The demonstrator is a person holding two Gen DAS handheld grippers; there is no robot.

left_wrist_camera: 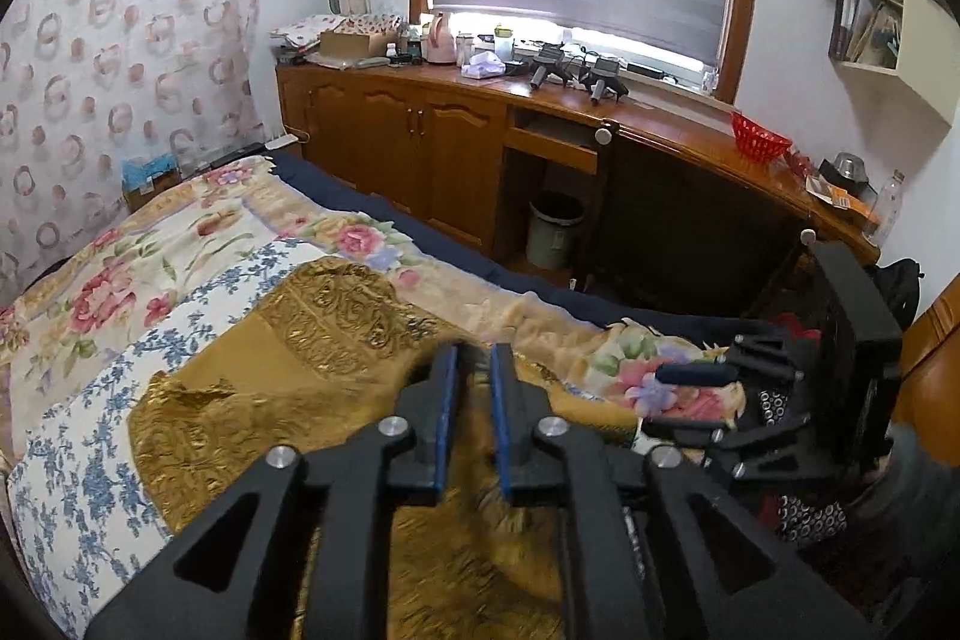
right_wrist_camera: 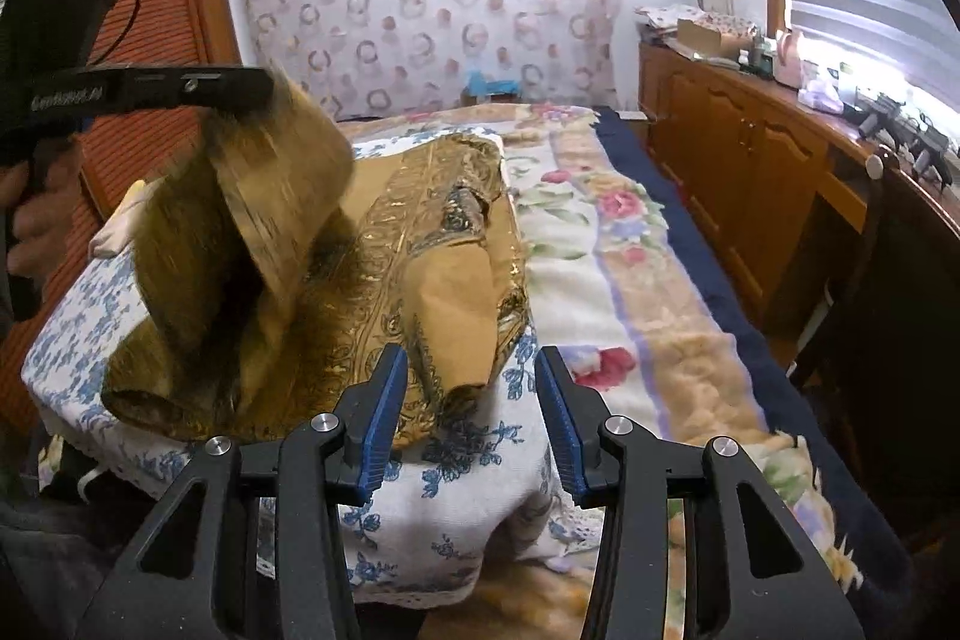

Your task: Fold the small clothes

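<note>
A golden patterned garment [left_wrist_camera: 288, 388] lies on a white cloth with blue flowers [left_wrist_camera: 90, 460] spread over the bed. In the left wrist view my left gripper [left_wrist_camera: 474, 358] hangs over the garment, its blue pads a narrow gap apart with nothing pressed between them. The right wrist view shows the left gripper [right_wrist_camera: 258, 85] side-on at the upper left. A raised, blurred flap of the garment [right_wrist_camera: 270, 196] stands right at its tip. My right gripper [right_wrist_camera: 470, 355] is open and empty at the garment's near edge [right_wrist_camera: 420, 232]. It also shows at the right of the left view, the right gripper [left_wrist_camera: 678, 400].
A floral blanket [right_wrist_camera: 630, 280] covers the bed beyond the white cloth [right_wrist_camera: 456, 490]. A wooden cabinet [left_wrist_camera: 420, 142] runs under the window, with a waste bin [left_wrist_camera: 555, 229] below it and a red basket [left_wrist_camera: 759, 142] on top. A hand [right_wrist_camera: 36, 220] holds the left gripper's handle.
</note>
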